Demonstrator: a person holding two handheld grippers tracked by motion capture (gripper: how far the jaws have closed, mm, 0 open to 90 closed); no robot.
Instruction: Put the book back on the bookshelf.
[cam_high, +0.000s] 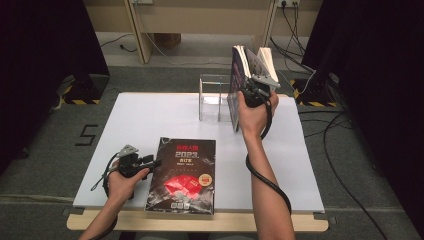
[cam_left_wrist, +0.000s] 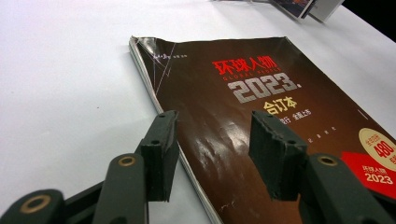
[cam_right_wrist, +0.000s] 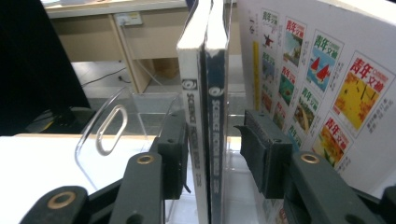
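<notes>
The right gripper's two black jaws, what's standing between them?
Two upright books, spines facing the camera, stand between the right gripper jaws in the right gripper view; the jaws look open around them.

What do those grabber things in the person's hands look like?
Each gripper is dark, nearly black, with two chunky jaws. The left gripper has a grey three-cornered plate on top, and so does the right gripper. Brass-coloured rivets join the jaw arms, and the pads are ribbed. A black cable trails from the right gripper along the bare forearm.
</notes>
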